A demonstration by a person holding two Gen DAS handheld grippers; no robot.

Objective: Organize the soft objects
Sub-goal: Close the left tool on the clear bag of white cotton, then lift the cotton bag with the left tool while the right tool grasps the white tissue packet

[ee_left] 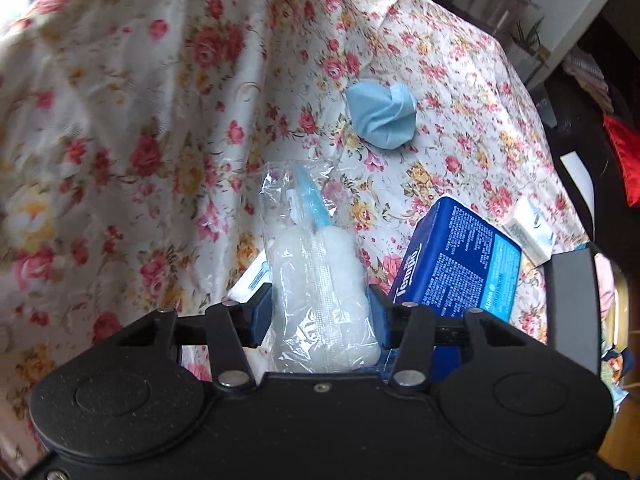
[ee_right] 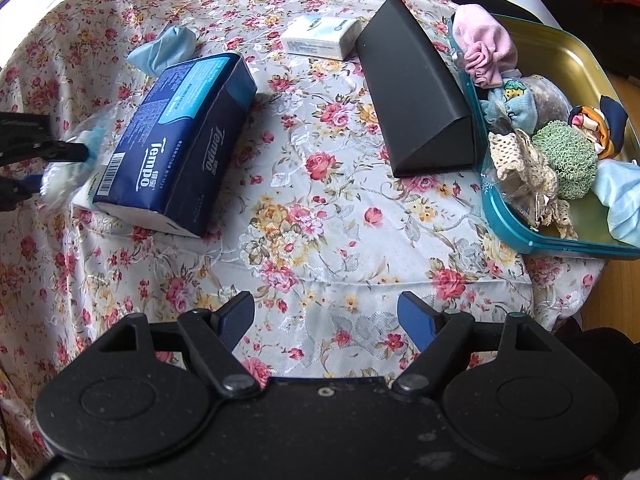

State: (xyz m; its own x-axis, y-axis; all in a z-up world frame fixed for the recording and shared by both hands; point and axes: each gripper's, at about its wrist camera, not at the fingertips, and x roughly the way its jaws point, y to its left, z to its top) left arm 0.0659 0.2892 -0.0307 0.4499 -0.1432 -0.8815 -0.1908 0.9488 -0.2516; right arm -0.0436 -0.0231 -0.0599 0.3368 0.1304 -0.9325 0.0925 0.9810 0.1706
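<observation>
My left gripper (ee_left: pixel 320 312) is shut on a clear plastic bag of white cotton (ee_left: pixel 320 280) with a blue strip at its top, held over the floral tablecloth; bag and gripper also show at the left edge of the right wrist view (ee_right: pixel 68 168). A crumpled light blue cloth (ee_left: pixel 382 114) lies ahead on the table, also in the right wrist view (ee_right: pixel 164 50). My right gripper (ee_right: pixel 326 320) is open and empty above the tablecloth. A teal-rimmed gold tray (ee_right: pixel 560 56) at the right holds several soft items: pink cloth (ee_right: pixel 486 50), green knit ball (ee_right: pixel 568 158), lace (ee_right: pixel 520 164).
A dark blue Tempo tissue pack (ee_right: pixel 180 136) lies left of centre, also in the left wrist view (ee_left: pixel 456 260). A black wedge-shaped case (ee_right: pixel 416 96) sits beside the tray. A small white tissue packet (ee_right: pixel 320 36) lies at the back. The table edge drops off at right.
</observation>
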